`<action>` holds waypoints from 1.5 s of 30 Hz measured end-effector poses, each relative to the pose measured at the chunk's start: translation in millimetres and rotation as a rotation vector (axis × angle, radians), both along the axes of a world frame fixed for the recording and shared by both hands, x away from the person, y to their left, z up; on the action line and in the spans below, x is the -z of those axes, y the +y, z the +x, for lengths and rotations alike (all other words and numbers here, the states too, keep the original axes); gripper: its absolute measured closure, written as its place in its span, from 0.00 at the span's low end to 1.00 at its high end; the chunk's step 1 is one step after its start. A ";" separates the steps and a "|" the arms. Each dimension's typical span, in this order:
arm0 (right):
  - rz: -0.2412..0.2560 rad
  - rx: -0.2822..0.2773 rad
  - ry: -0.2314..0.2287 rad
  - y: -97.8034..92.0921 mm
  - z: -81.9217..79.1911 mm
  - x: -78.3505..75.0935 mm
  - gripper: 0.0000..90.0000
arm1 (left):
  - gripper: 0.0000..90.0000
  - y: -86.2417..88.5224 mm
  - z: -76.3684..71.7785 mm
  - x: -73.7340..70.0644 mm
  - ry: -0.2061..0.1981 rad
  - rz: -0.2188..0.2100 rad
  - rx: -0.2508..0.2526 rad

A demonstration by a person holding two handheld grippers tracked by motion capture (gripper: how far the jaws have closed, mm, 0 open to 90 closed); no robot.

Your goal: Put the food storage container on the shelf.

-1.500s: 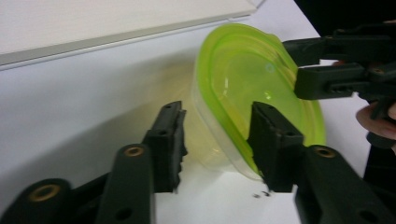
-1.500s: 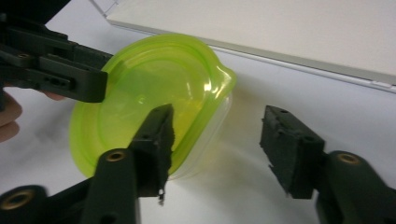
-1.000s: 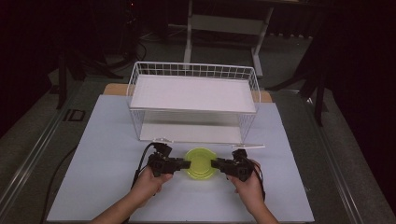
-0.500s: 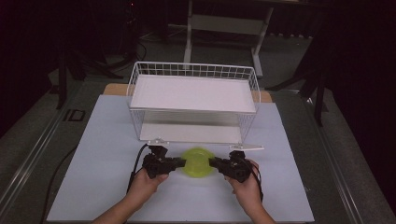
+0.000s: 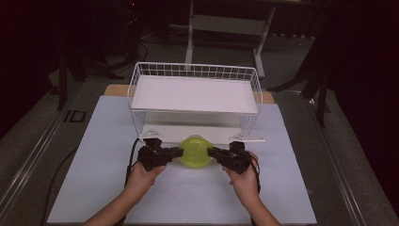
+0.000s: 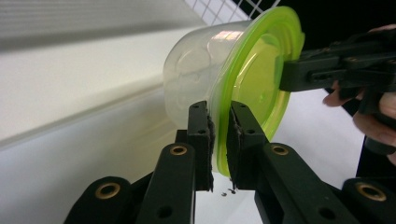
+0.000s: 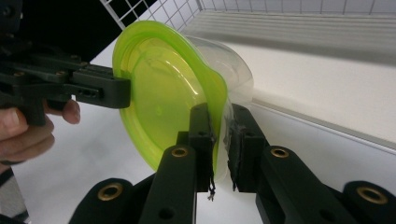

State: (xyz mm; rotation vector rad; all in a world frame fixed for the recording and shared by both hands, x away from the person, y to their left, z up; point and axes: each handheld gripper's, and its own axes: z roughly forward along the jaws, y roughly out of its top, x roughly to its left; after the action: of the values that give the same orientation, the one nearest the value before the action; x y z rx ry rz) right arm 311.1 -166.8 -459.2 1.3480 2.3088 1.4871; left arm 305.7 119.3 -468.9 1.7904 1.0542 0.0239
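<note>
High view hides the tub (image 5: 196, 151) under its lid (image 5: 197, 147); left gripper (image 5: 175, 151) and right gripper (image 5: 212, 152) pinch the rim.

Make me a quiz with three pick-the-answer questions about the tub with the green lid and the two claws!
1. Where is the tub?
A. On the top shelf of the rack
B. In front of the white wire rack, between the two claws
C. On the floor

2. What colour is its lid?
A. Red
B. Blue
C. Yellow-green

3. What are the left claw and right claw doing?
A. Both shut on the lid's rim
B. Both open and far from the tub
C. One holds a spoon

Answers:
1 B, the high view shows it just ahead of the rack, a claw at each side.
2 C, both gripper views show a yellow-green lid on a clear tub.
3 A, each gripper view shows its jaws pinching the rim.
</note>
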 end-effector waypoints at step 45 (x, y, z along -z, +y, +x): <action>0.012 0.155 0.063 18.5 62.1 30.0 0.88 | 0.88 -7.0 57.1 27.3 -0.020 0.049 -0.170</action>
State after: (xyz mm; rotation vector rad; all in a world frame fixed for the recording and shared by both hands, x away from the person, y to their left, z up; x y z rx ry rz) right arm 373.2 -148.3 -489.2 1.5586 2.1762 1.4343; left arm 362.8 112.3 -496.2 1.7357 1.1980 0.1729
